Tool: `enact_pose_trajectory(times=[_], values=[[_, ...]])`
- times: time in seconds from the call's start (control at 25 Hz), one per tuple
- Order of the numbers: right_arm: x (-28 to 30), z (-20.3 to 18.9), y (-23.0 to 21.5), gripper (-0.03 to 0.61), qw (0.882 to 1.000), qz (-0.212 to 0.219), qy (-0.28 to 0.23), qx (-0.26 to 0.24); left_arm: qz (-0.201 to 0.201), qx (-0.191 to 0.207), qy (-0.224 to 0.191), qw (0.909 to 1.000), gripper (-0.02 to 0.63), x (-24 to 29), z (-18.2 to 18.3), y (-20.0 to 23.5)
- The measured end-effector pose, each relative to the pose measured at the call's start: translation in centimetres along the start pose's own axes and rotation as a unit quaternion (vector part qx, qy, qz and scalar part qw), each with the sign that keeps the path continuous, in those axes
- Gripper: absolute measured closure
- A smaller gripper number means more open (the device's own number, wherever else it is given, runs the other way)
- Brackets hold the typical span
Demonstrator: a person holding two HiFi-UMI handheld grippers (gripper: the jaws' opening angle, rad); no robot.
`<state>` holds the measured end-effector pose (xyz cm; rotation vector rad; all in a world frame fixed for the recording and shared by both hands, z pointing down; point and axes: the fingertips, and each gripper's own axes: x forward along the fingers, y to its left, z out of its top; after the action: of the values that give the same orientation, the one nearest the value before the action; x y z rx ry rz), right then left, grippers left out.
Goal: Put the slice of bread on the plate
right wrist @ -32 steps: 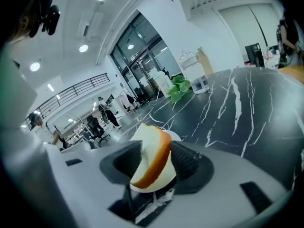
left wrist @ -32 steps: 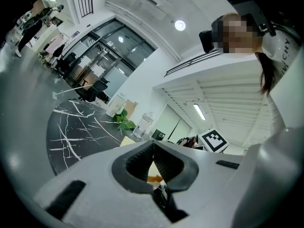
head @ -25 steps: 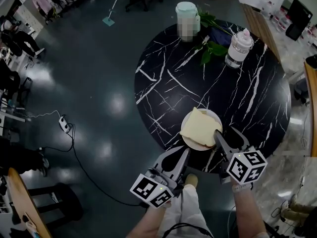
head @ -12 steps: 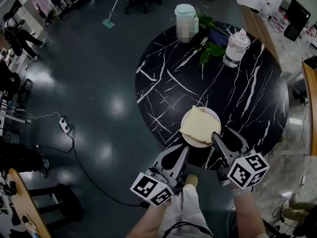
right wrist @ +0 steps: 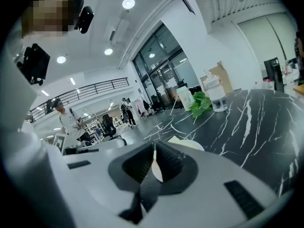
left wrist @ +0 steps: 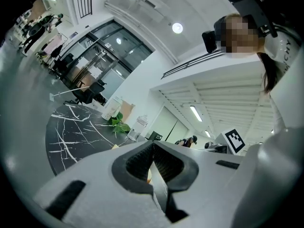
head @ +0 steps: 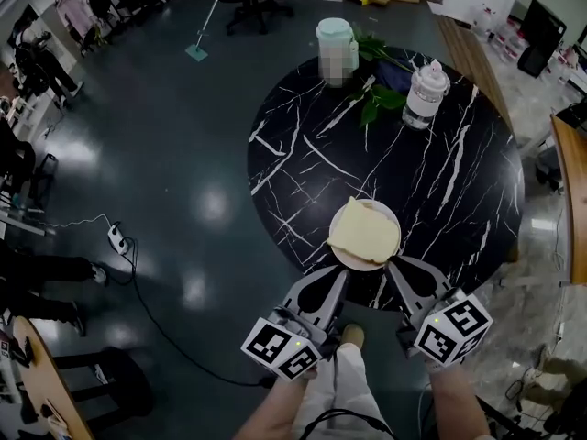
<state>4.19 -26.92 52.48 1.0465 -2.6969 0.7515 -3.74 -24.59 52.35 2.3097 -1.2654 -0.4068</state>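
A pale slice of bread (head: 365,231) lies flat on a white plate (head: 343,258) near the front edge of the round black marble table (head: 449,181). My right gripper (head: 393,266) hovers just short of the plate's near right rim, apart from the bread; its jaws are closing, nearly together, with nothing between them. In the right gripper view, the right gripper (right wrist: 154,152) points toward the plate (right wrist: 192,145) and the bread (right wrist: 176,140). My left gripper (head: 339,274) hangs shut and empty off the table's front edge. The left gripper view shows the left gripper (left wrist: 153,147) with its jaws meeting.
At the table's far side stand a clear jar with a white lid (head: 425,93), a pale green container (head: 334,49) and a leafy plant (head: 378,97). On the dark floor at the left lie a cable and a power strip (head: 117,237). People and racks stand far left.
My right gripper drew back from the plate toward the person and rose, and its wide-open jaws came together. The bread stays on the plate. The left gripper kept still.
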Motion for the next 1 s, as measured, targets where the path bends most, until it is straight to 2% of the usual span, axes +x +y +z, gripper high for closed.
enact_pose_trajectory(times=[0.52,0.8,1.0], values=[[-2.9,2.2,3.5,0.569,0.999,-0.014,-0.006,-0.043,-0.019,0.028,0.004,0.9994,0.606,-0.1,2.2,-3.0],[-4.5,3.6,3.8,0.569,0.996,-0.055,-0.033,-0.057,-0.022,0.042,0.008,0.9988,0.606,0.2,3.3,-4.6],[-5.1,4.3,4.5,0.569,0.996,-0.060,-0.041,-0.061,-0.028,0.044,0.009,0.9986,0.606,0.5,3.7,-5.3]])
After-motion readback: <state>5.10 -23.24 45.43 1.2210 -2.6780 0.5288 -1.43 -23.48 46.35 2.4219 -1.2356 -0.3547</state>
